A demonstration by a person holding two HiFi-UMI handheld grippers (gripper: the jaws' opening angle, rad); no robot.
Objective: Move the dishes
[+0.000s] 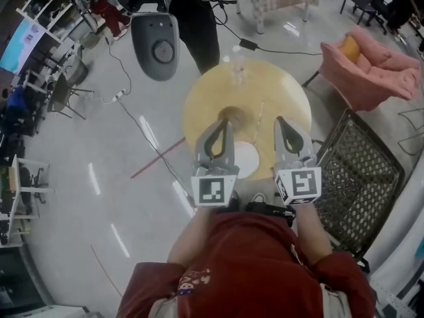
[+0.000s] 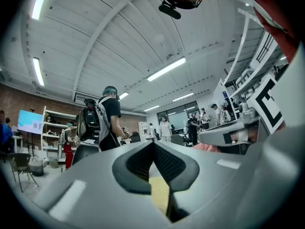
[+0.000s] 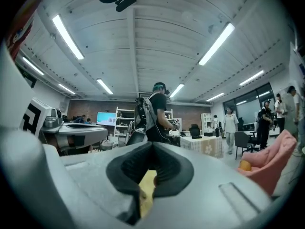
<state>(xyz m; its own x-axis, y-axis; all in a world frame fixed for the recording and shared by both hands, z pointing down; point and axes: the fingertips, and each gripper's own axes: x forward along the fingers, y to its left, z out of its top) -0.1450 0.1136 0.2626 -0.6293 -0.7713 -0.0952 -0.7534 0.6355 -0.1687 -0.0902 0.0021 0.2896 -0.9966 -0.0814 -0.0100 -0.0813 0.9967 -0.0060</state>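
On the round yellow table (image 1: 278, 88), a white plate (image 1: 248, 159) lies near the front edge, between my two grippers. A small brown dish (image 1: 236, 114) sits at the table's middle, and a clear glass (image 1: 237, 71) stands at the far side. My left gripper (image 1: 227, 122) hovers with its tip by the brown dish, jaws closed together and empty. My right gripper (image 1: 280, 120) is level with it over the table's right half, also shut and empty. Both gripper views point up at the room: the left gripper (image 2: 153, 143) and the right gripper (image 3: 152, 145) show their jaws meeting.
A person in black (image 1: 195, 18) stands beyond the table beside a grey device (image 1: 156, 45). A black mesh chair (image 1: 361, 177) is close on the right, and a pink armchair (image 1: 371, 71) stands further back. Cables (image 1: 142, 128) run across the floor on the left.
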